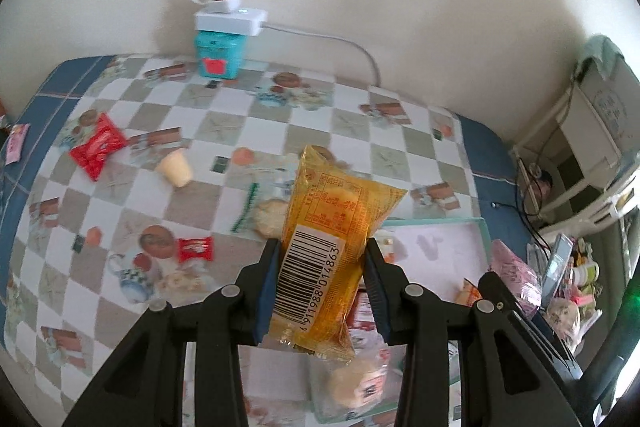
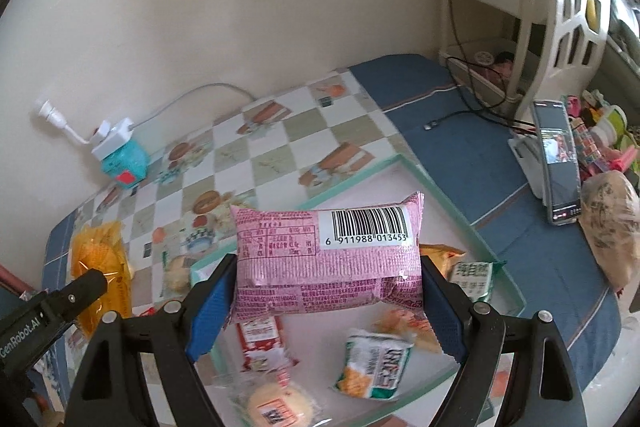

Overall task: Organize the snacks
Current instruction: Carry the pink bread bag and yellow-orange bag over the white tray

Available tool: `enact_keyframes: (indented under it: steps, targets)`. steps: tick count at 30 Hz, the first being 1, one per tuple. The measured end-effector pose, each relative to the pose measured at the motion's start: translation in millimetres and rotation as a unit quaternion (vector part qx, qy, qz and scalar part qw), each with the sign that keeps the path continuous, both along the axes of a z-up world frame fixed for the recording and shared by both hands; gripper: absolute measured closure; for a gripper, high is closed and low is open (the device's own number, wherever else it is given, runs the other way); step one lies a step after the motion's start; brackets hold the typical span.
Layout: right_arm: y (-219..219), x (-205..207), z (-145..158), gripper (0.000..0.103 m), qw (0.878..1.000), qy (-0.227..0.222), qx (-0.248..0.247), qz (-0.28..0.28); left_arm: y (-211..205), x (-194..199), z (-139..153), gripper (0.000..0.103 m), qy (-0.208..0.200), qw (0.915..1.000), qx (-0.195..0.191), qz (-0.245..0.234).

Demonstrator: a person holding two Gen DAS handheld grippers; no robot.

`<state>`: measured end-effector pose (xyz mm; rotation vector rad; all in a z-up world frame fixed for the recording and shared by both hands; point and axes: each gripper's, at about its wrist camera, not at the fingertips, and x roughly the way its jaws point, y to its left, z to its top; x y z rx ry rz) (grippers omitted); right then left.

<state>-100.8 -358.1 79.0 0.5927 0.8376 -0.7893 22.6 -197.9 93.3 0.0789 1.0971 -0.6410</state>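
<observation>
1. Left claw (image 1: 322,269) clamped on orange snack packet (image 1: 328,227), lifted clear of desk (image 1: 240,131).
2. Right claw (image 2: 328,291) spread wide, gripping pink packet (image 2: 328,259) above tray (image 2: 472,227), likely for dropping in.

table (image 1: 280,131): checked cloth | on it: tray (image 2: 516,291); red packet (image 1: 98,150); cup (image 1: 175,169); teal box (image 1: 218,55)

Home room, patterned checked tablecloth (image 1: 224,131), white shelf unit (image 2: 560,39), phone (image 2: 558,163) propped up
</observation>
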Motion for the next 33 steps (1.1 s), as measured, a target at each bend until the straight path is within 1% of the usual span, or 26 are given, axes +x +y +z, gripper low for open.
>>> enact_keyframes:
  steps: [5, 11, 15, 21, 28, 33]
  targets:
    - [-20.3, -10.5, -6.8, 0.016, 1.000, 0.009, 0.001, -0.018, -25.0, -9.4, -9.8, 0.061, 0.003, 0.9997, -0.006, -0.023]
    - [-42.4, -20.7, -17.1, 0.016, 0.999, 0.012, 0.004, -0.041, -50.1, -15.6, -25.0, 0.061, 0.015, 0.9987, -0.013, -0.047]
    - [-52.5, -21.8, -27.8, 0.016, 0.999, 0.018, 0.007, -0.050, -63.3, -18.8, -32.4, 0.061, 0.013, 0.9980, -0.013, -0.061]
    - [-58.2, -16.9, -44.7, 0.016, 0.998, 0.028, 0.011, -0.049, -80.9, -21.9, -47.6, 0.061, 0.019, 0.9966, -0.012, -0.080]
    - [-62.1, -10.6, -62.3, 0.015, 0.998, 0.037, 0.017, -0.044, -89.7, -20.3, -60.0, 0.061, 0.023, 0.9959, -0.016, -0.086]
    - [-63.9, -11.7, -66.1, 0.015, 0.998, 0.041, 0.016, -0.047, -91.0, -19.1, -62.7, 0.061, 0.025, 0.9954, -0.019, -0.091]
